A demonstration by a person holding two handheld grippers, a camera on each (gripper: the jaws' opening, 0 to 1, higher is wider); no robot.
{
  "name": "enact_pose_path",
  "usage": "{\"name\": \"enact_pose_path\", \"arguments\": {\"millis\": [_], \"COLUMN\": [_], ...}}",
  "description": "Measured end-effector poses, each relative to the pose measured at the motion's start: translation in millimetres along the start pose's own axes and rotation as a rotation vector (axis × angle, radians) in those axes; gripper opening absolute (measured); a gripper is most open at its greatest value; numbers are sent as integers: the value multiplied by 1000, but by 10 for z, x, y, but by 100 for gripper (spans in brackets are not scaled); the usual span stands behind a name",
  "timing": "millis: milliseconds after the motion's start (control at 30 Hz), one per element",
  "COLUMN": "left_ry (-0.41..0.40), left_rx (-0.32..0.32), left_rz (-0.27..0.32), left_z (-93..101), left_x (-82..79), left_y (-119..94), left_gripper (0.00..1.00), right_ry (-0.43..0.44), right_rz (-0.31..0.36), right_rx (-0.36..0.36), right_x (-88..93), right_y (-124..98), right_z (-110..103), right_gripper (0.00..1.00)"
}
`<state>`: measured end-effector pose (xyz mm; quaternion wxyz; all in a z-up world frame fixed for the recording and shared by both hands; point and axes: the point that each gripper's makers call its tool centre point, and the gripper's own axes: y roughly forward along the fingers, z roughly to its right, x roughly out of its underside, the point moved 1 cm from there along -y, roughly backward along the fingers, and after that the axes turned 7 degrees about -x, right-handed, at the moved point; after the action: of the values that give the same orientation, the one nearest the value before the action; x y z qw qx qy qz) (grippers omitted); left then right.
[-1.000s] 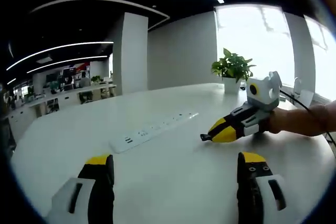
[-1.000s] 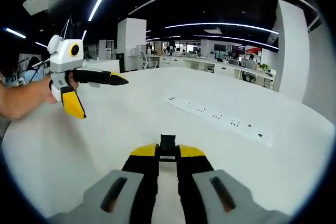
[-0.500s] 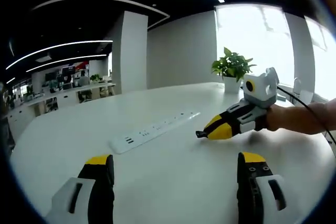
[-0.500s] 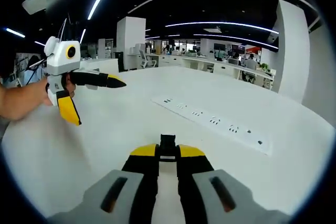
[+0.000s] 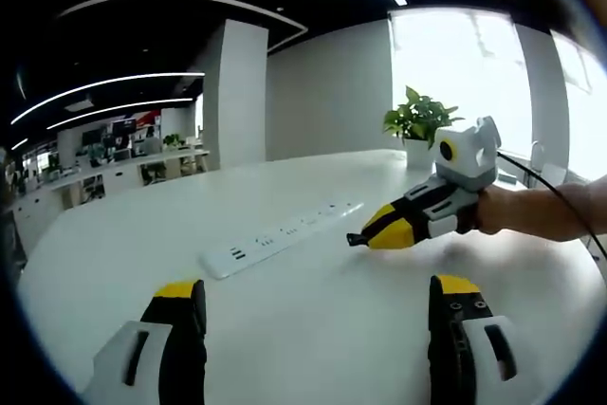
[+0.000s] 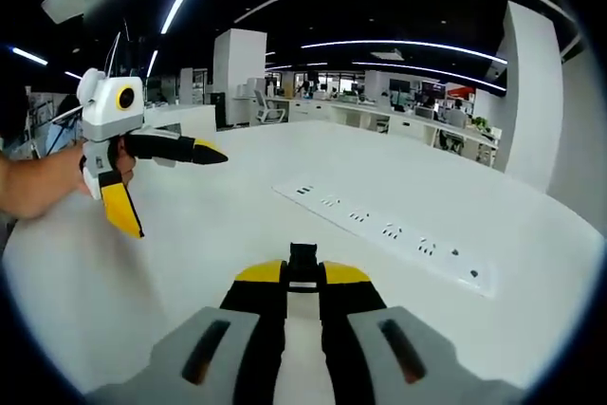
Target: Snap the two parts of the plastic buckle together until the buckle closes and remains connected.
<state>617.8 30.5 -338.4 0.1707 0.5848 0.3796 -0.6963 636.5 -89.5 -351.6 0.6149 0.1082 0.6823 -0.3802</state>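
status: early stage, buckle not yet joined. right gripper [image 6: 303,277]: jaws drawn close together, pinching a small black buckle part [image 6: 303,259] at the tips; part sticks out just past the yellow pads, held above the white table [image 6: 237,206]. same gripper seen from the left gripper view [image 5: 360,238] w/ a dark tip at its nose, raised over the table near the power strip [image 5: 275,236]; a person's hand [image 5: 493,211] grips its body. left gripper [image 5: 313,305]: jaws spread wide, nothing between them, bare table surface in the gap. from the right gripper view the left gripper [image 6: 175,182] shows one jaw pointing fwd and the other angled down, i.e. wide apart, empty. second buckle part: cannot be located in either view; cannot tell if it lies off-frame. potted plant [image 5: 420,125] stands at the far table edge, well apart from both grippers. done: one half appears secured in the right gripper. left, by judgement: find and take the other half w/ the left gripper, line up the two halves, press until latched, confirm it holds. risk: held part is small, could twist in the pinch during mating.
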Motion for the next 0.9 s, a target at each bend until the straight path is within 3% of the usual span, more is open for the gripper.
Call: {"name": "enact_pose_path", "arguments": {"millis": [900], "left_ry": [-3], "left_rx": [9], "left_rz": [-12], "left_z": [4], "left_x": [63], "left_y": [18], "left_gripper": [99], "right_ry": [-8], "right_rz": [-23], "right_rx": [-28], "right_x": [82], "right_y": [60], "right_z": [-60], "right_gripper": [10]}}
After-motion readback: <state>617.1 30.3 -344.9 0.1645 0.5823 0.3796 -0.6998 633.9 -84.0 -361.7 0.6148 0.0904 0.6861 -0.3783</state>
